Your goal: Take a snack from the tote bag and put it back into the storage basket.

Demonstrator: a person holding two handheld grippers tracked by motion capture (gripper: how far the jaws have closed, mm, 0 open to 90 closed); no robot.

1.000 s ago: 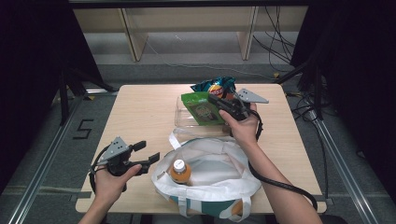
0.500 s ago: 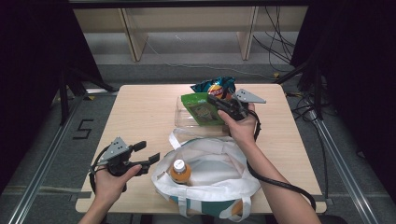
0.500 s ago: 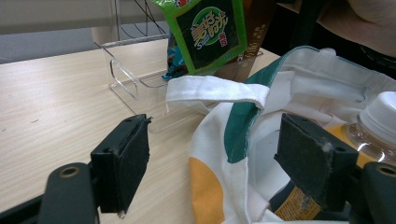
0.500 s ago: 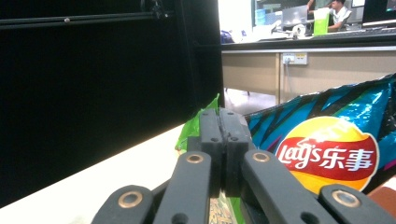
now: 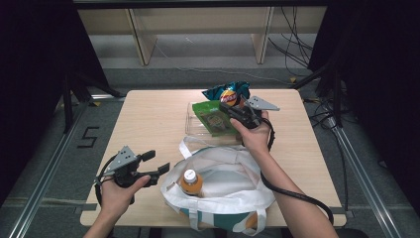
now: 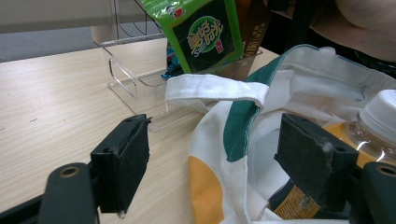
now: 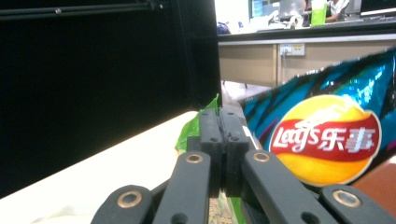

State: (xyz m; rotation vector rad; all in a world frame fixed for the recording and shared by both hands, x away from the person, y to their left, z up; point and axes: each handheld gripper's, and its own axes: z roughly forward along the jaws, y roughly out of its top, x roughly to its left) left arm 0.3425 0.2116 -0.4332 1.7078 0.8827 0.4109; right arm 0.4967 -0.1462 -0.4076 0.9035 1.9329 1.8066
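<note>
Two hand-held grippers at a pale wooden counter (image 5: 148, 119). The right gripper (image 5: 229, 111), held over the far middle of the counter, has its fingers (image 7: 223, 135) pressed together on the top edge of a green snack packet (image 5: 212, 117); in the right gripper view a sliver of green film shows on either side of the closed pads, so the packet is pinched, not merely touched. The packet stands tilted in a clear plastic tray (image 5: 195, 126), its lower part inside the tray and its upper edge in the grip. Just beyond the right fingers, touching or nearly touching the packet, lies a blue crisp bag (image 5: 229, 93) with a red-and-yellow label, which looms just beside the fingertips in the right gripper view (image 7: 327, 144). The left gripper (image 5: 157, 163) rests low at the near left edge of the counter with its fingers (image 6: 122, 163) spread wide and nothing between the pads; they point toward a white tote bag (image 5: 223, 183) with green and orange trim, whose rim lies just ahead of them. Inside the bag, close to the left fingertips, stands a bottle (image 5: 190, 182) with a white cap and orange contents. The tray sits beyond the bag, well apart from the left fingers.
</note>
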